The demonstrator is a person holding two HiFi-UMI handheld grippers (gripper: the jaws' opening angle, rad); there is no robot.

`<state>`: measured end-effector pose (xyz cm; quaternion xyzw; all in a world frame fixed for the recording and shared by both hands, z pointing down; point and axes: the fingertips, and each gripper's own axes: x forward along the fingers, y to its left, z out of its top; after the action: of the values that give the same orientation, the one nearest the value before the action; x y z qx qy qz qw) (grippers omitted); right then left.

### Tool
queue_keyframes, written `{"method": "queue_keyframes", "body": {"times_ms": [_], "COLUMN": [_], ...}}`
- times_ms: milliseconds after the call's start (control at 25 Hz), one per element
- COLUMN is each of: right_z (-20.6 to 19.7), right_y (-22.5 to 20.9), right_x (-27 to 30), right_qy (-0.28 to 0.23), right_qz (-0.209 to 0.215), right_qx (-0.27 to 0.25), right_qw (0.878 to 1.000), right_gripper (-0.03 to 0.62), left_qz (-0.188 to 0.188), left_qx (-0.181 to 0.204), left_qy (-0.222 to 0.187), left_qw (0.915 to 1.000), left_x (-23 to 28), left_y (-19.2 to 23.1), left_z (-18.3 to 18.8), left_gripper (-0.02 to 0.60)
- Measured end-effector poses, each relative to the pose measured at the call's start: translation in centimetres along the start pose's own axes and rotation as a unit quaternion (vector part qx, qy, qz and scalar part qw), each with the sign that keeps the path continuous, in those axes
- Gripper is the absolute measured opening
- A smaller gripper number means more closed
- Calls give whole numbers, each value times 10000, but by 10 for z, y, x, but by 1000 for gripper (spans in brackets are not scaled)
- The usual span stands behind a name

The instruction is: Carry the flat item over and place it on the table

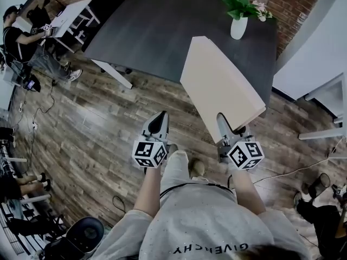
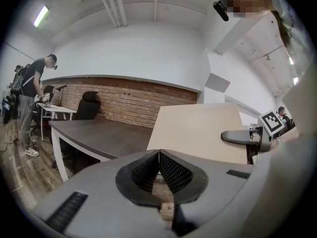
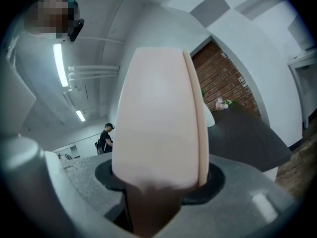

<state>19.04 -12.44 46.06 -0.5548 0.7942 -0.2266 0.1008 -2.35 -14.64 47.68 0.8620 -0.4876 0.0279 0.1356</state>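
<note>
Head view, flat board: we hold a pale flat board [image 1: 219,88] tilted in the air. Its far end shows against the near edge of the dark desk [image 1: 152,31], and its near end sits at the right gripper [image 1: 230,128].
Head view, right fingers: spread wide and clamped on the board's near edge.
Head view, left gripper: the left gripper [image 1: 159,122] hangs over the wooden floor [image 1: 97,123] at 9 o'clock of the board, apart from it.
Head view, container: a white vase [image 1: 238,27] stands on the desk at 12 o'clock of the board. It holds a green plant [image 1: 241,5] with a few pale flowers.
Left gripper view, fingers: pressed together, with nothing between them.
Left gripper view, surroundings: we see the board at 2 o'clock and the desk at 10 o'clock. A standing person [image 2: 32,98] is at 9 o'clock.
Right gripper view, fingers: the board rises from between them toward 12 o'clock and fills the middle.
Right gripper view, container: the vase peeks out past the board's right edge, on the desk at 3 o'clock, with its flowers just above.
</note>
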Motion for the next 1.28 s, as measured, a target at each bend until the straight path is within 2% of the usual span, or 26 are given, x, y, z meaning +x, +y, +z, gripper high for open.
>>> {"method": "queue_keyframes", "body": {"times_ms": [280, 680, 920, 1120, 1280], "right_z": [-2, -1, -7, -16, -29], "right_y": [8, 3, -5, -8, -5], "right_x": [34, 78, 92, 102, 115], "right_qy": [16, -159, -298, -341, -388], "right_qz": [-162, -536, -783, -930, -1003], "right_qx": [214, 1258, 1973, 2402, 2992], "right_qw": [9996, 9905, 9768, 9657, 9481], "right_gripper": [268, 273, 273, 276, 276], "left_qz": [-275, -702, -862, -1246, -1397], "left_qx": [-56, -34, 20, -12, -15], "left_qy": [20, 118, 209, 242, 266], "left_qw": [9996, 9975, 9961, 9919, 9898], "left_x": [24, 70, 84, 94, 98], "left_y": [20, 38, 46, 43, 48], "left_z": [6, 24, 26, 26, 26], "left_gripper": [-2, 0, -2, -2, -2]}}
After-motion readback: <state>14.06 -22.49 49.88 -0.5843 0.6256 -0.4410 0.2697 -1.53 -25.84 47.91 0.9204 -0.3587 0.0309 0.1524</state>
